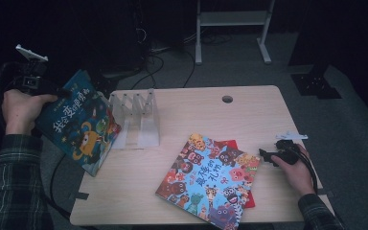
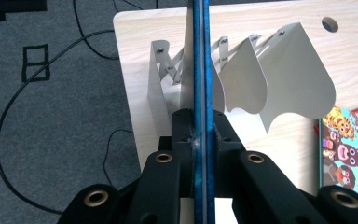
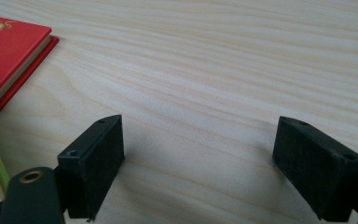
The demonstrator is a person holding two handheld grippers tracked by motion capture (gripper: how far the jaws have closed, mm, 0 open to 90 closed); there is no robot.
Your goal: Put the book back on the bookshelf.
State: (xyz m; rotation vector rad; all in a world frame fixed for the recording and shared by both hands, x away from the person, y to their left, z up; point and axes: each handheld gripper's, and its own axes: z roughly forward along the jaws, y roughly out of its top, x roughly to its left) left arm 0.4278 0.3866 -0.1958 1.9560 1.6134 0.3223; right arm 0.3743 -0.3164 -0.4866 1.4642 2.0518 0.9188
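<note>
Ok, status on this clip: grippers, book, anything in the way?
Left gripper shut on dark blue picture book, held above table's left edge. Right gripper open, empty, resting on table. White metal divider rack ahead, slots free.

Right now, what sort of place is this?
Probably a lab or studio set up for recording, not a home: a bare wooden table on grey carpet, loose cables across the floor, a metal stand behind, and dark surroundings.
</note>
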